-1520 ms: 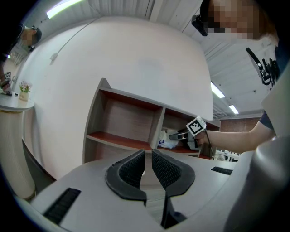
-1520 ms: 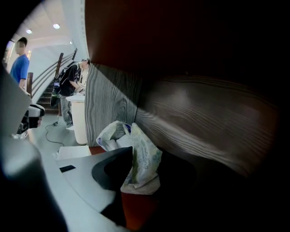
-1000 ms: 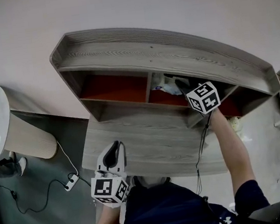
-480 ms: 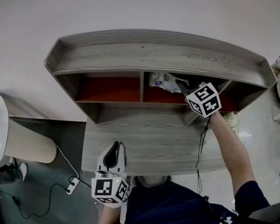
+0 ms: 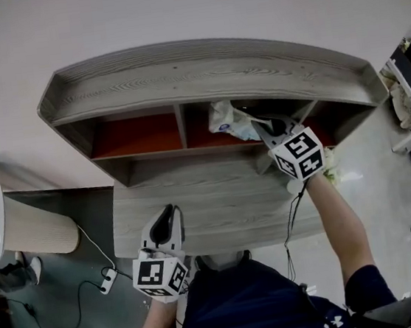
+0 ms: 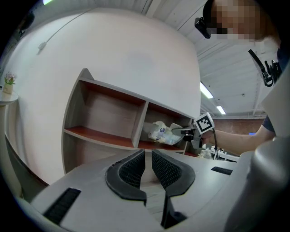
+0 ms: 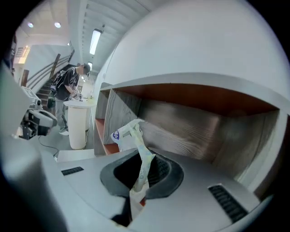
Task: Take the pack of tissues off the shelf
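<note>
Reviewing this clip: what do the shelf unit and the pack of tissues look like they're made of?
Shelf: probably wood or wood-look laminate, matte grey with visible grain lines; the boards inside the compartments look reddish-brown.
Pack of tissues: thin, soft plastic film, slightly glossy, pale with a blue mark. It crinkles and folds flat where the fingers of the right gripper pinch it.

Left arm [image 5: 155, 323]: bending at the person's side, holding the left gripper [image 5: 169, 216] low and close to the body.
Left fingers [image 6: 131, 171]: sitting all but closed, gripping nothing.
Right arm [image 5: 340, 217]: stretching forward, nearly straight.
Right gripper [image 5: 259, 126]: pointing away from the body, its fingers [image 7: 159, 174] pinching shut on the pack of tissues [image 5: 230, 121].
</note>
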Available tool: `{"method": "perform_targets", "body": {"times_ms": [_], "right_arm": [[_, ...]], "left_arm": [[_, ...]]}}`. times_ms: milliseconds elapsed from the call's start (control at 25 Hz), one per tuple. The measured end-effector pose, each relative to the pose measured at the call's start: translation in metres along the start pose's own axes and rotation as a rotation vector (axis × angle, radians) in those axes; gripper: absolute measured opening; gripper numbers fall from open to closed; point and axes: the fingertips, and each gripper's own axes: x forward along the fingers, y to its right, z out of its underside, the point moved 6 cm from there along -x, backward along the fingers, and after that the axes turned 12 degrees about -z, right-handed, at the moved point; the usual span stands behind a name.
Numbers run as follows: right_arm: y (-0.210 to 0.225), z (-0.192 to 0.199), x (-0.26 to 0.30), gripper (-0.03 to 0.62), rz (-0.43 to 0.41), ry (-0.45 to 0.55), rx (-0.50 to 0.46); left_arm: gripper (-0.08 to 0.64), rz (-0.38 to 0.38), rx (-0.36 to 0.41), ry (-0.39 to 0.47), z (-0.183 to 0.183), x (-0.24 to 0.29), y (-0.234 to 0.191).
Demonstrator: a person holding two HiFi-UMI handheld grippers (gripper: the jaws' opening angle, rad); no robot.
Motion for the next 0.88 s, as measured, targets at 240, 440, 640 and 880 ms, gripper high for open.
{"method": "perform_targets", "body": {"times_ms": [240,440,640,880], "right_arm": [[-0.015,0.003,-0.041,0.012,0.017,0.046,0.033],[-0.024,0.011,-0.073,0.012,0.047,0.065,0.057],[-0.036,0.028,-0.104,0.012,0.097,0.054,0.069],[-0.057,0.057,-0.119,0.012,0.119,0.027,0.083]], "left_arm": [[0.058,0.077,0.01,-0.024,0.006,0.012,0.021],[0.058,0.147,0.022,-0.037,0.008,0.025,0.04],[0.058,0.211,0.028,-0.059,0.014,0.033,0.059],[0.058,0.255,0.039,-0.081,0.02,0.039,0.073]]}}
